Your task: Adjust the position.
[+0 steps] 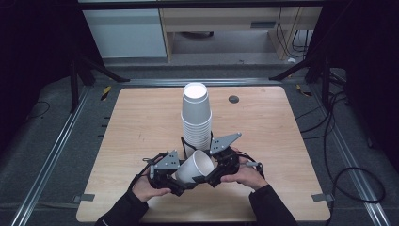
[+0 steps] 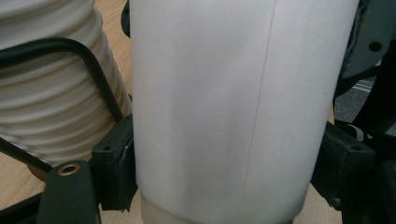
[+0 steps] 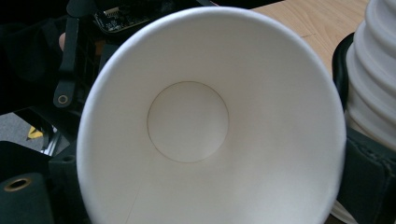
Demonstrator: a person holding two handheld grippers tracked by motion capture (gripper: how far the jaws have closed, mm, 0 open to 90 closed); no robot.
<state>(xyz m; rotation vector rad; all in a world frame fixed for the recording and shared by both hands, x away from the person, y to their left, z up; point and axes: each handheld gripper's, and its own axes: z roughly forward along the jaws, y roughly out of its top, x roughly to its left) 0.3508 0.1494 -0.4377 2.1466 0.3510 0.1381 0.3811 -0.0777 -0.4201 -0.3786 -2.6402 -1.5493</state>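
Paper cup [image 1: 195,167], single white one, is held on its side just above the near edge of the bench [image 1: 141,117], right in front of the tall stack of upside-down cups [image 1: 196,120]. Mouth points toward the person's right.

The left tool [image 1: 165,175] has it pinched across the body: in the left gripper view both black pads sit flush against the cup's side wall [image 2: 224,107]. The right tool [image 1: 221,169] sits at the rim end, and its camera looks straight down into the cup's inside [image 3: 187,121] to the round bottom. One jaw sits outside the rim on each side, but I honestly can't tell if they're pressing on it or just spread around it.

Handling-wise, my guess is it's super light and thin-walled, so it'll crumple or go oval if you squeeze hard. The rolled rim and the base are probably the stiffest bits. Smooth paper, might slip a little. I'd grab low on the body or near the rim, gentle pressure only.
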